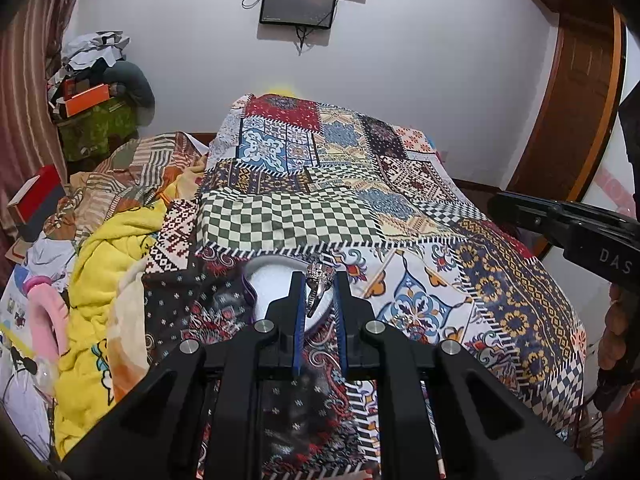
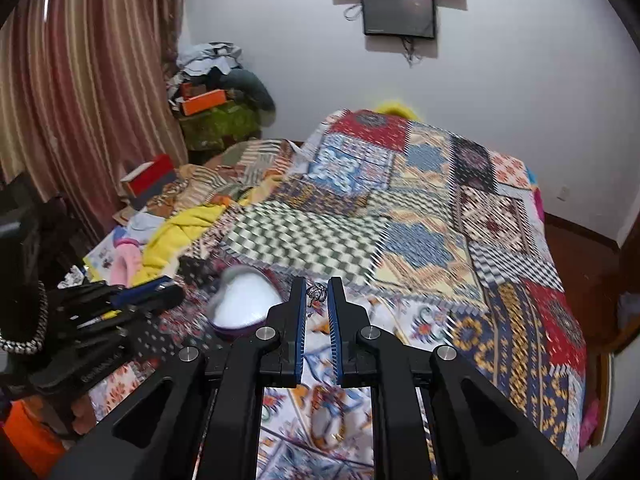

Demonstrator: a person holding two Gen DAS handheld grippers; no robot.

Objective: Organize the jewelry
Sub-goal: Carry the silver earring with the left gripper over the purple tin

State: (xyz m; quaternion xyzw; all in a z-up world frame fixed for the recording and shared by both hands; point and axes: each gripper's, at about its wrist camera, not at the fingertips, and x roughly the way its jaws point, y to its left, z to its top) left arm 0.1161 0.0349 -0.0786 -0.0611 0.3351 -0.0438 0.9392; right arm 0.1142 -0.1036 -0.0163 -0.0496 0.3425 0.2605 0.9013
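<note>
Left gripper (image 1: 319, 280) pinches a silver ring (image 1: 317, 286) directly above the white heart-shaped box (image 1: 269, 284). Right gripper (image 2: 317, 284), just right of the box (image 2: 244, 300), holds a small silver piece (image 2: 316, 293) at its narrowed fingertips. Beyond the box spreads the patchwork bedspread (image 1: 360, 184).

We saw the heart box (image 1: 267, 280) half hidden behind left gripper (image 1: 319, 280); right-wrist quilt (image 2: 420, 240) was motion-blurred.

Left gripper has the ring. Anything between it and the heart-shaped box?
Nothing visible. The left gripper holds the ring right over the white lining of the open heart-shaped box, with no lid or other item in between.
</note>
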